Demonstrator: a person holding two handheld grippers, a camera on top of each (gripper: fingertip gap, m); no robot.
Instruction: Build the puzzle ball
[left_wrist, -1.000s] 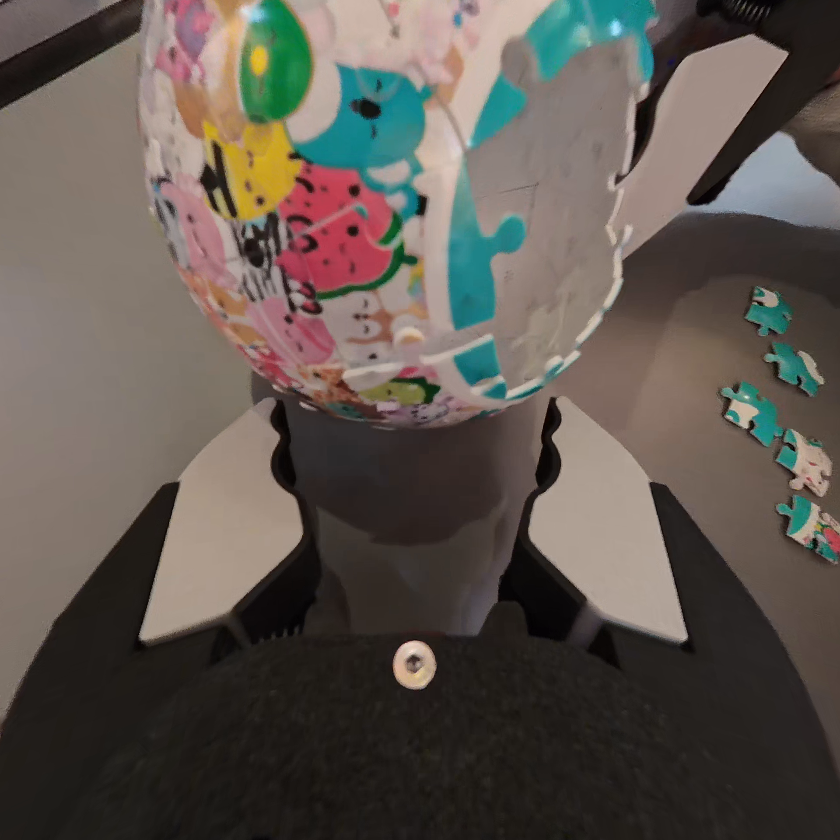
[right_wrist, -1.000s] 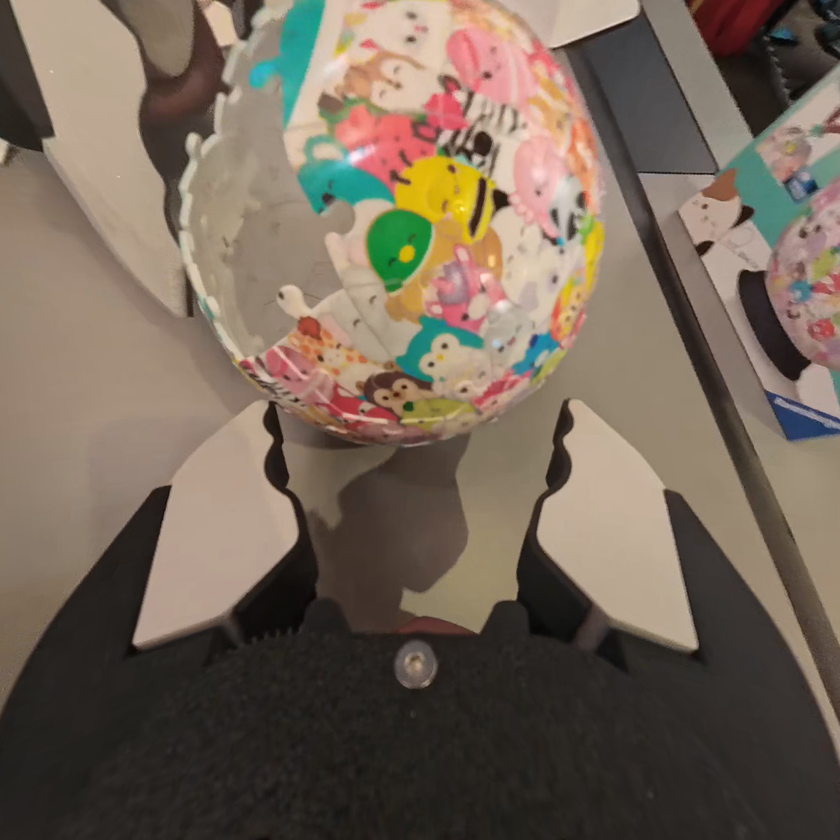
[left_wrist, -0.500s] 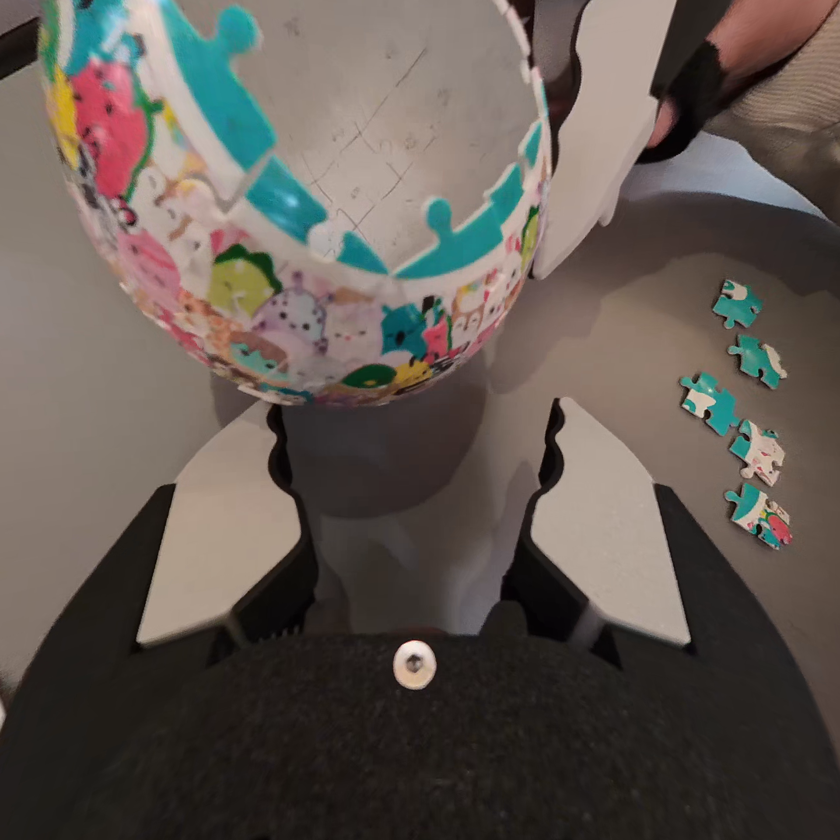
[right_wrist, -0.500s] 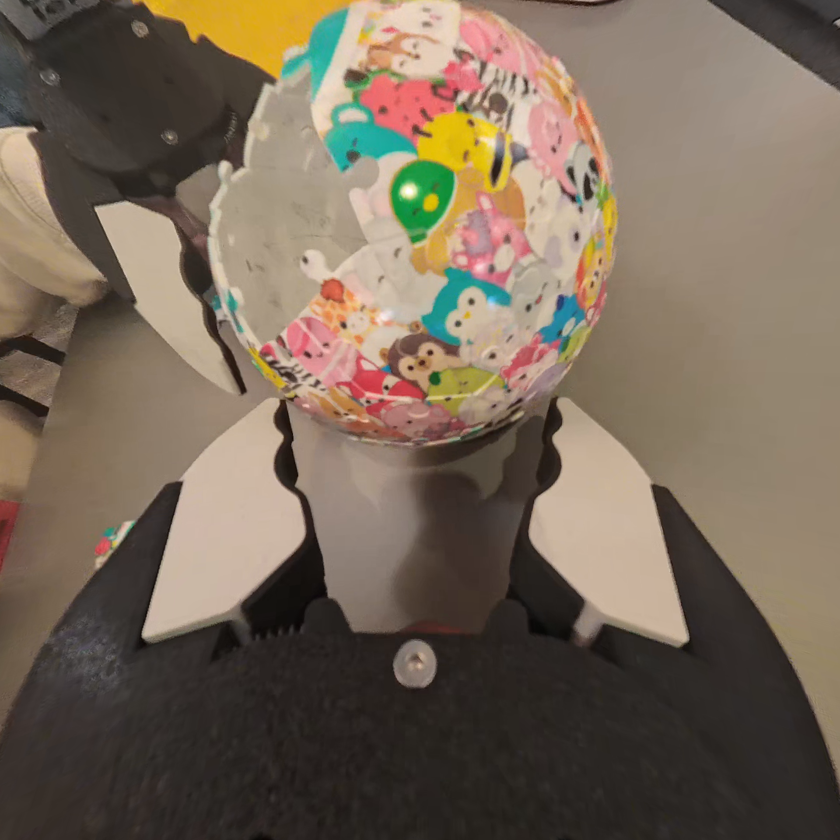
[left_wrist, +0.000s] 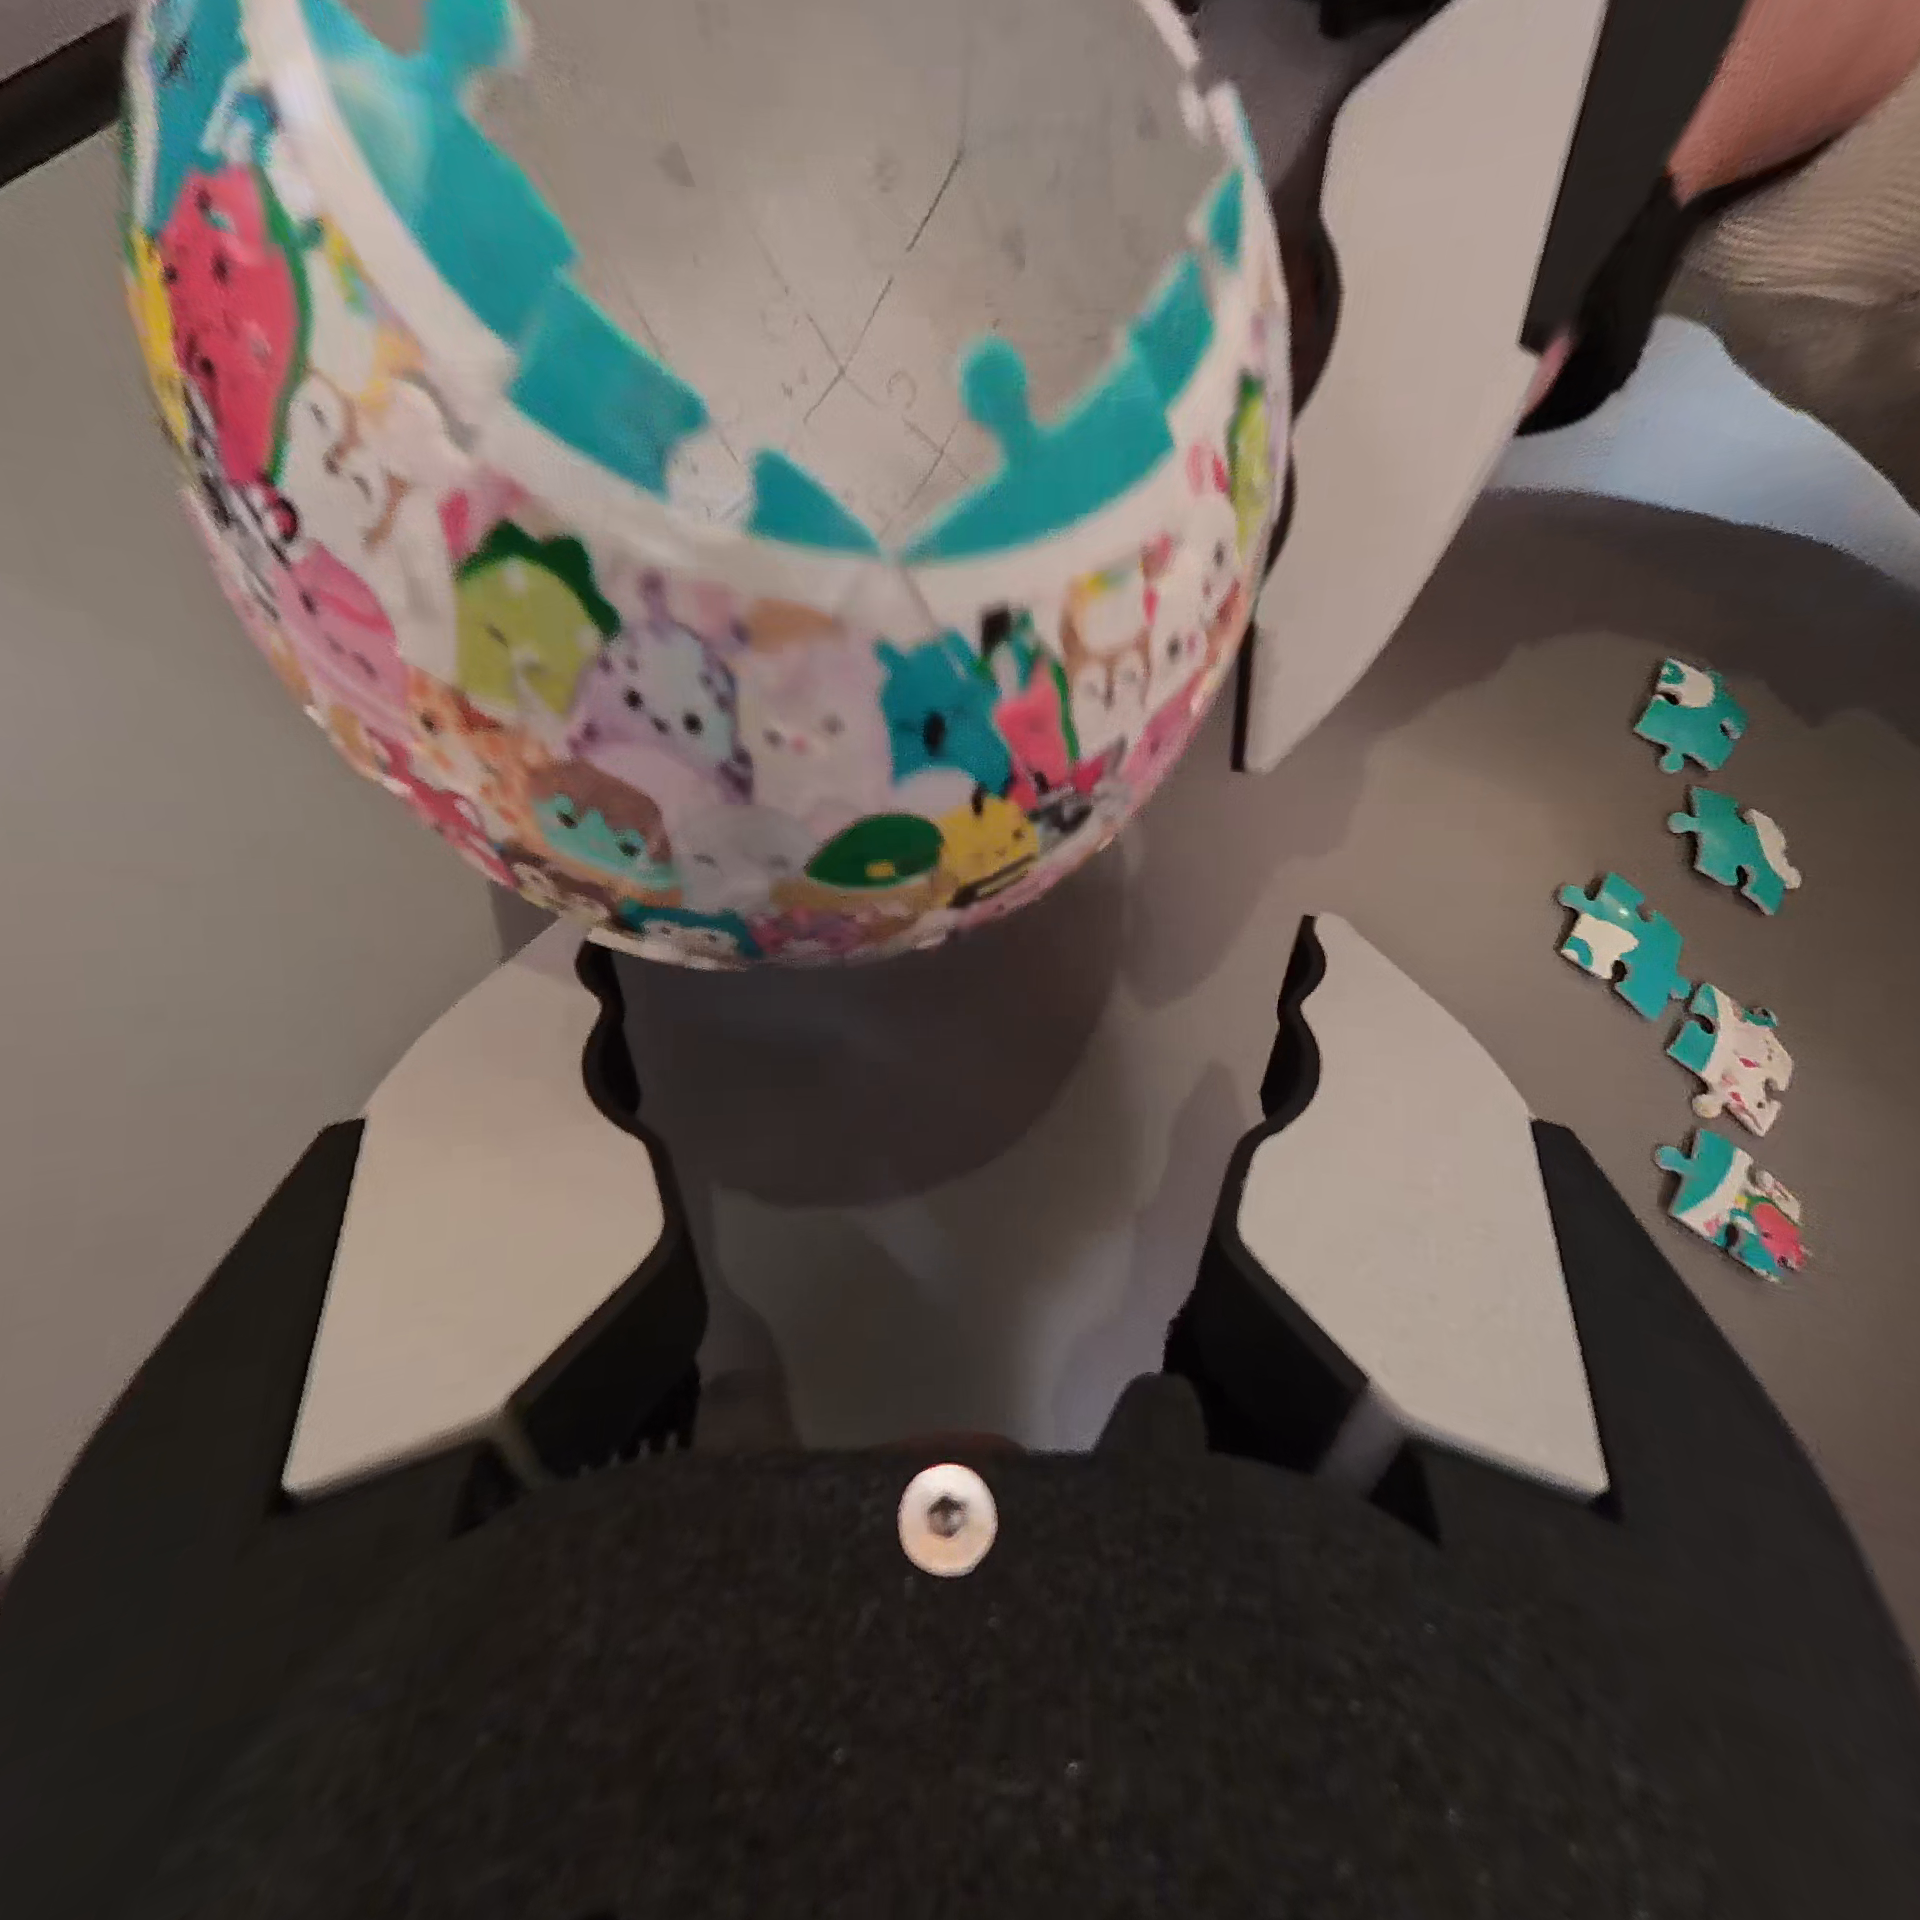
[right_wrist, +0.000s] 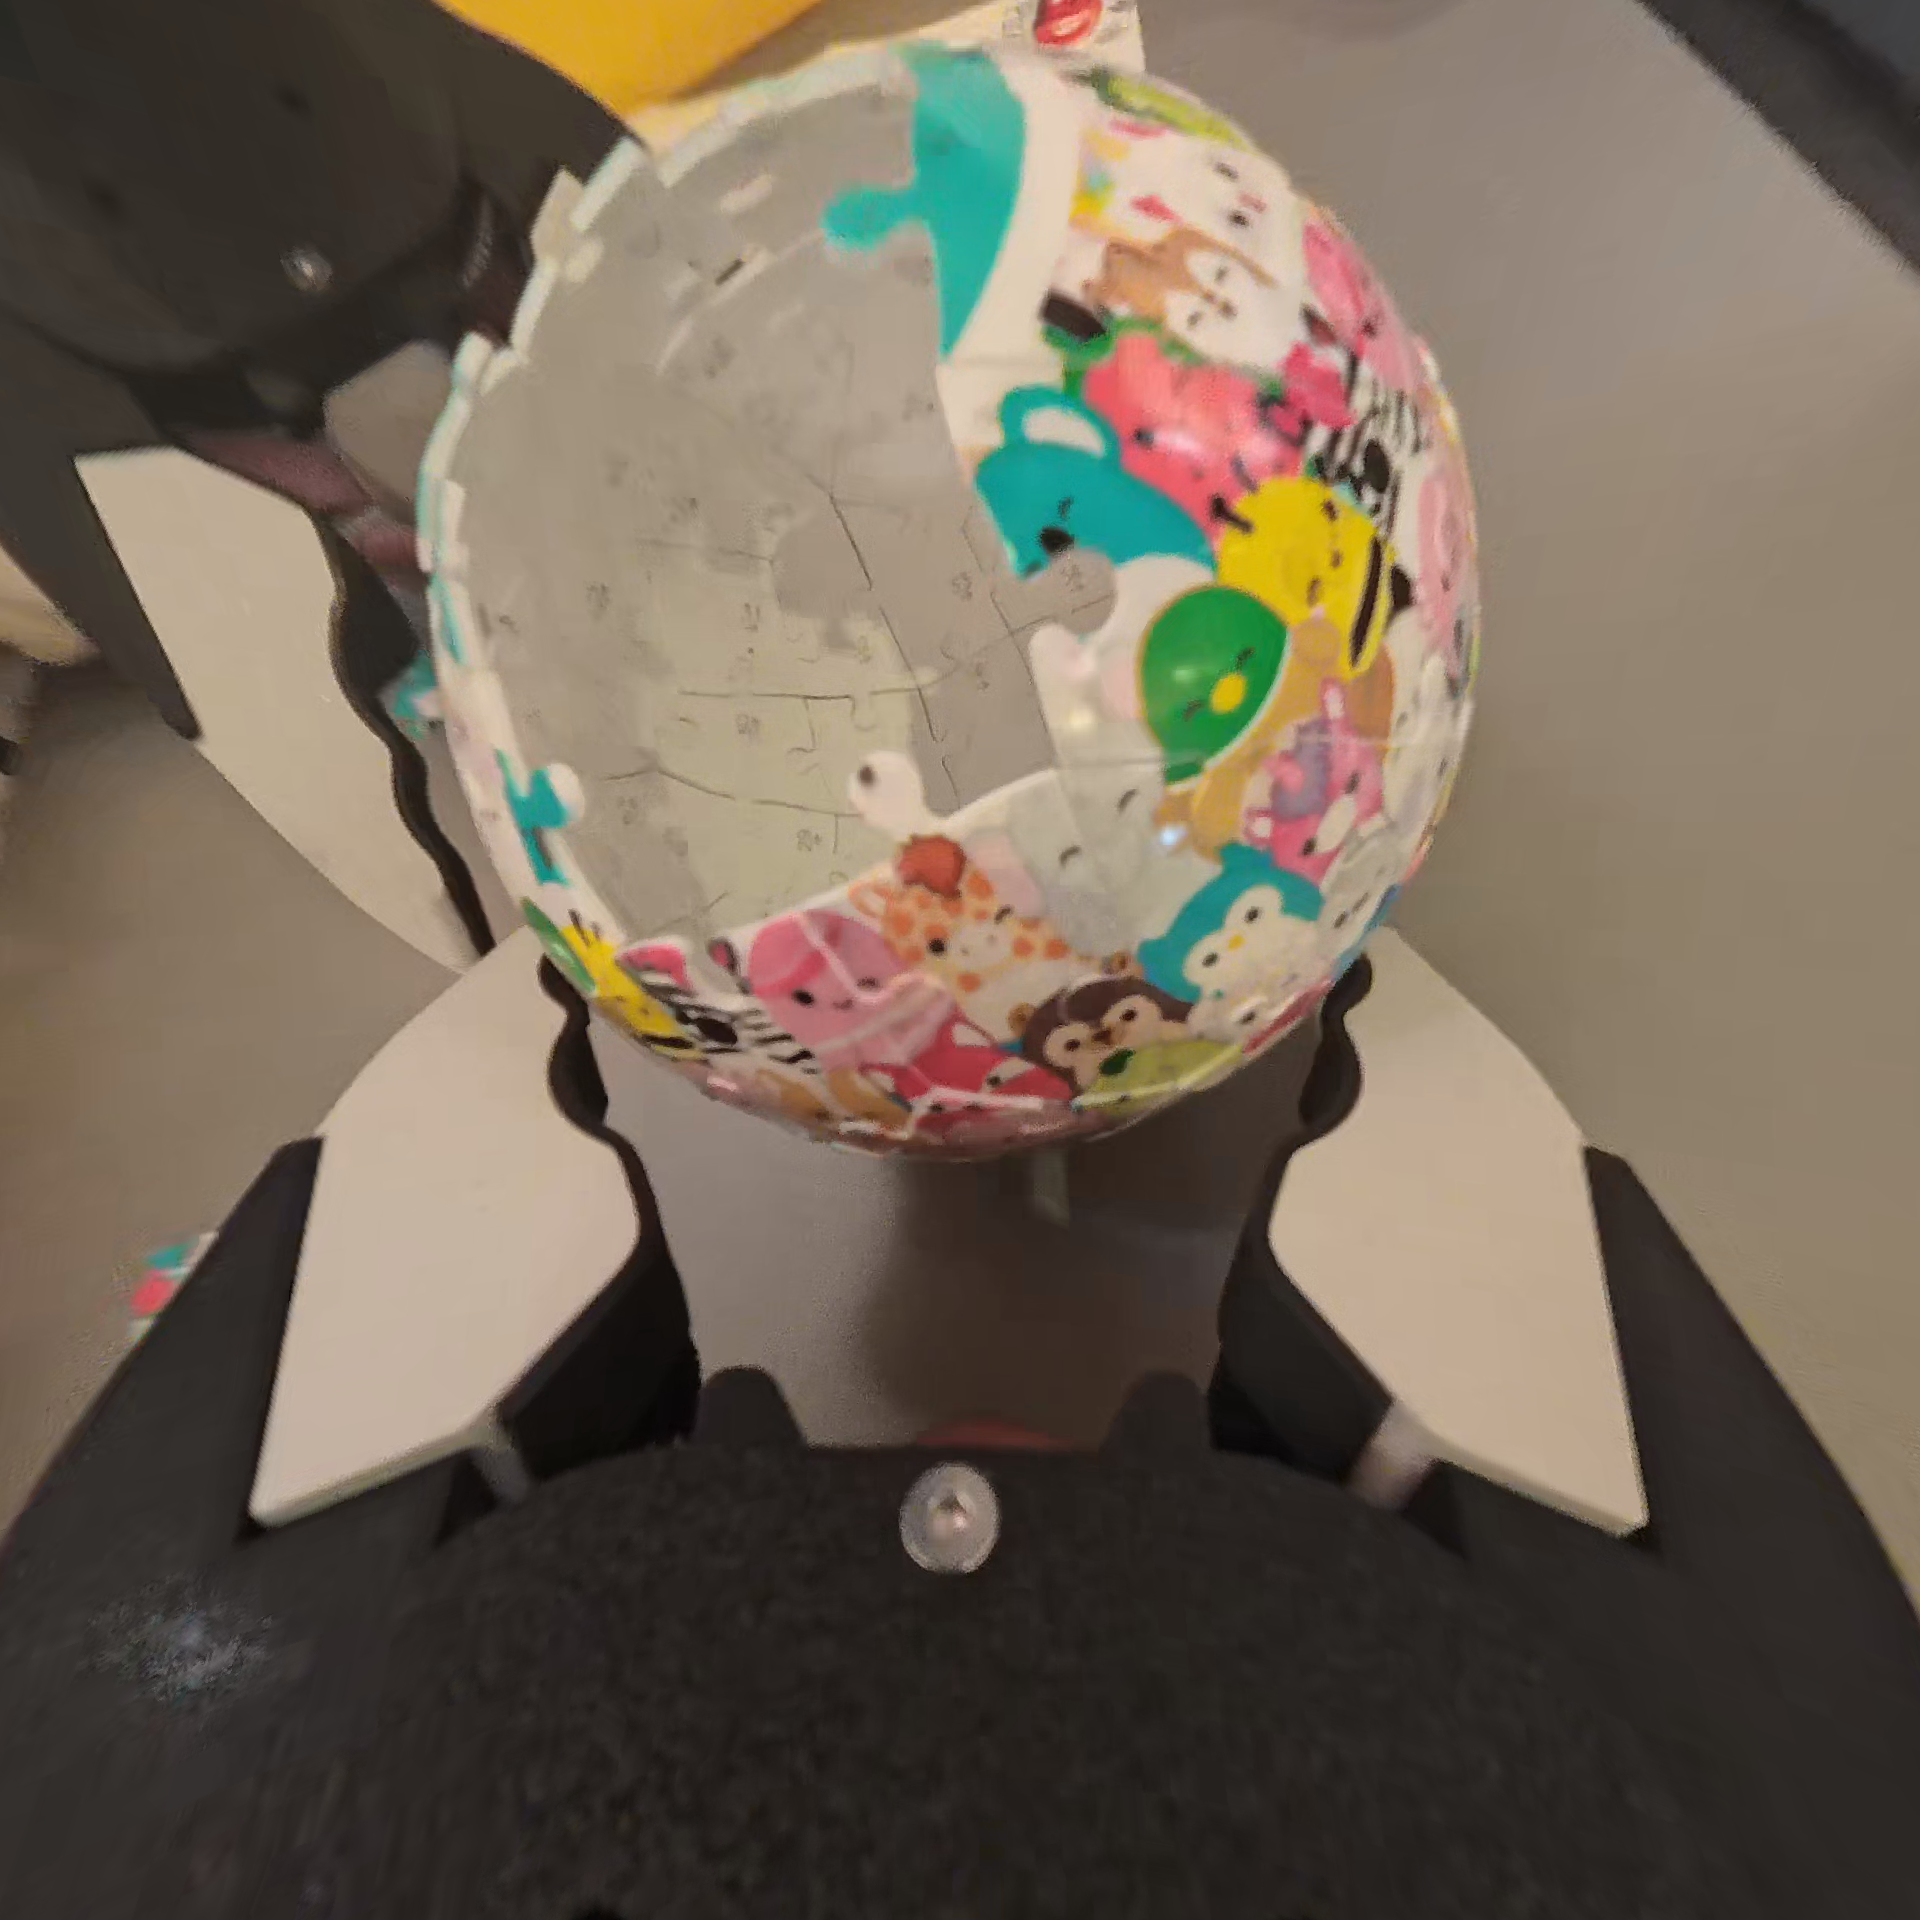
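The puzzle ball is a partly built sphere with colourful cartoon animals and a large opening rimmed in teal, showing its grey inside. It rests on the grey table. My left gripper is open and empty, its fingertips just short of the ball's lower side. In the right wrist view the ball sits low between the fingertips of my open right gripper; I cannot tell whether they touch it. One right gripper finger stands beside the ball. Several loose teal pieces lie in a column on the right.
The left gripper's black body and white finger show behind the ball at left in the right wrist view. A yellow object lies at the far edge. A loose piece peeks out at the left edge.
The ball has turned so its opening now faces up toward the left wrist camera. My right gripper has closed in until the ball sits between its fingertips.
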